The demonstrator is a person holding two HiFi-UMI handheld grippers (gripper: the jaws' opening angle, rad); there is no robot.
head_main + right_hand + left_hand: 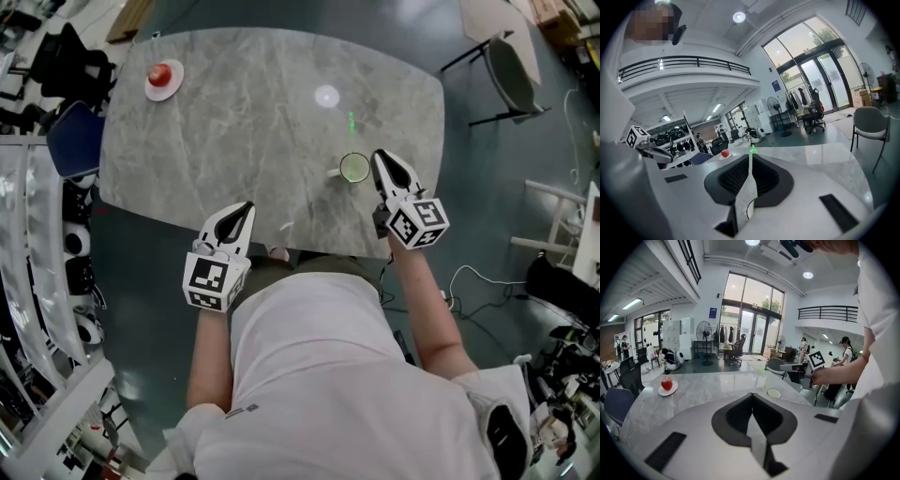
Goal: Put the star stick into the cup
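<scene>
The left white-and-black two-jaw gripper (246,208) was held close to the body, jaws pressed together, pointing forward and slightly right. The right white-and-black two-jaw gripper (379,156) reached farther ahead, angled left, jaws closed to a thin seam. The bare left forearm (210,349) and bare right forearm (437,314) stretched forward.

Table (262,112): grey veined stone-look top, smooth and polished, mirroring a ceiling lamp at upper centre of the head view. Left gripper (246,210) and right gripper (379,157): white matt plastic shells with black inner pads, ribbed on the right one. Cup (354,168): pale glossy rim. Star stick (352,124): bright green, material unclear. Plate (150,89), upper left: white, smooth. Apple (163,72): red, shiny. Floor (469,169): dark, smooth, slight sheen. Shirt (328,356): white cloth.
</scene>
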